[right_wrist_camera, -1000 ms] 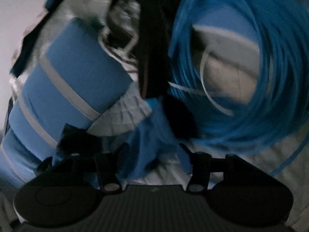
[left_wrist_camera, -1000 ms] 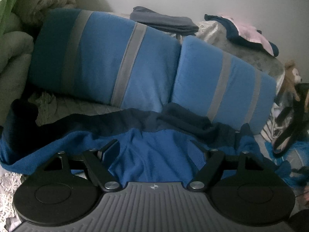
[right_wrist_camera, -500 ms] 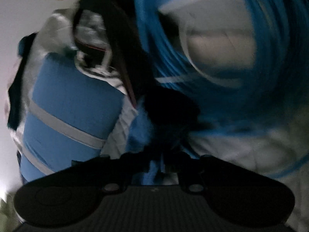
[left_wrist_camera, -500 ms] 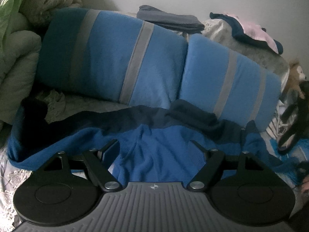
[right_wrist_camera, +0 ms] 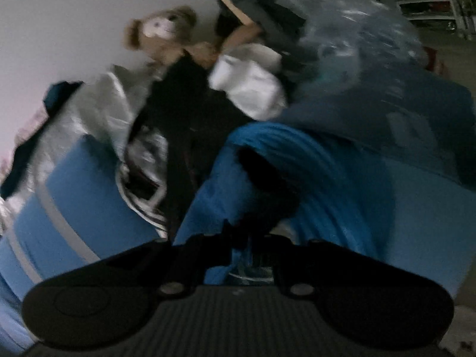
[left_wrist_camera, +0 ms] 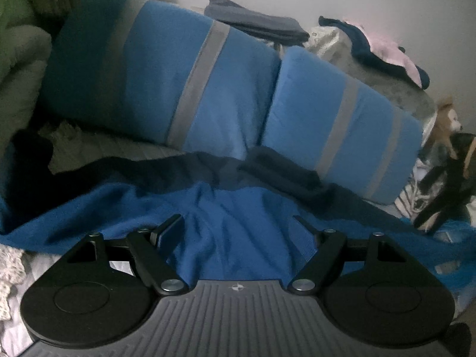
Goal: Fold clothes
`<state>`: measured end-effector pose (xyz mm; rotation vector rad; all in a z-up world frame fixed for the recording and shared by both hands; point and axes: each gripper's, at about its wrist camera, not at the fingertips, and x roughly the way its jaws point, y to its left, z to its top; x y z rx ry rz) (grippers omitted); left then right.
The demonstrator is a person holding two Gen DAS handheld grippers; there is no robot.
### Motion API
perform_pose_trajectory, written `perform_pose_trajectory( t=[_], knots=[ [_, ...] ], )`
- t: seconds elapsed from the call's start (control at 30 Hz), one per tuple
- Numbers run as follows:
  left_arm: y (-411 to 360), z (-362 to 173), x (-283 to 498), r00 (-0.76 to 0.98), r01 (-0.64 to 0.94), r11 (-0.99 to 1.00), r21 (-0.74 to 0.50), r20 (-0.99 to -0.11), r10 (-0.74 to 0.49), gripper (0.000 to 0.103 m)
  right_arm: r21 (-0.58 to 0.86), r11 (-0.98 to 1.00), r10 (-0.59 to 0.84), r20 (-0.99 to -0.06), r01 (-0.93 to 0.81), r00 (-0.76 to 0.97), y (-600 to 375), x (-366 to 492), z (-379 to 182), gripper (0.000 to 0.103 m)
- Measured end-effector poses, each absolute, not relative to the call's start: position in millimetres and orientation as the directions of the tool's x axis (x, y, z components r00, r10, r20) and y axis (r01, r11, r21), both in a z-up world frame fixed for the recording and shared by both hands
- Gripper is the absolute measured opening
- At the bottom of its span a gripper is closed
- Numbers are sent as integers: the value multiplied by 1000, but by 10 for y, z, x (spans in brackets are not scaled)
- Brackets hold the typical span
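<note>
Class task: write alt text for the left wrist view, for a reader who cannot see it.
An open left gripper hovers over a rumpled blue garment with a dark navy band. Behind it lie two blue pillows with grey stripes, against a pale wall.

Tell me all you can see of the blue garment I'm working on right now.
The blue garment is a soft, fleece-like piece, royal blue with a dark navy band along its far edge. It lies rumpled and spread across the bed in front of two blue striped pillows, its navy edge against them. The left gripper stands open over it, cloth lying between the fingers, not pinched. In the blurred right wrist view, the right gripper is shut on a bunched blue fold of it. What kind of garment it is cannot be told.
</note>
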<state>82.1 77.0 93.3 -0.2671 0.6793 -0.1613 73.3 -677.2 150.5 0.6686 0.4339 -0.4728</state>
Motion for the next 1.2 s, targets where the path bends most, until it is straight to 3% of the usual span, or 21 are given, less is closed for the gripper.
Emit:
perform_pose_trajectory(
  t=[0.3,0.57,0.6,0.63,0.7,0.97,1.2],
  knots=[
    [674,844,818,744,80,951,-298,-618,-256,77,473,577,-284,-648,666,707,-6802,558,1056,12],
    [662,833,796,738,84,951,-296,-624,-259,77,447,565,-292,-677,694,675,-6676,485,1002,44],
    [660,833,792,737,85,951,-297,-624,-261,77,436,570,-295,-683,696,669,-6638,483,1020,53],
    [659,833,788,737,86,951,-298,-623,-262,77,406,569,-314,-696,715,646,-6591,480,1039,73],
    [651,826,778,735,89,949,-302,-623,-267,77,337,576,-368,-707,745,604,-6470,456,1081,83],
    [644,844,747,744,102,946,-308,-607,-278,77,330,700,-251,-717,634,650,-5908,462,1172,82],
    [765,1180,639,820,115,934,-338,-499,-281,77,319,863,-79,-680,391,729,-5326,1049,1292,72]
  ],
)
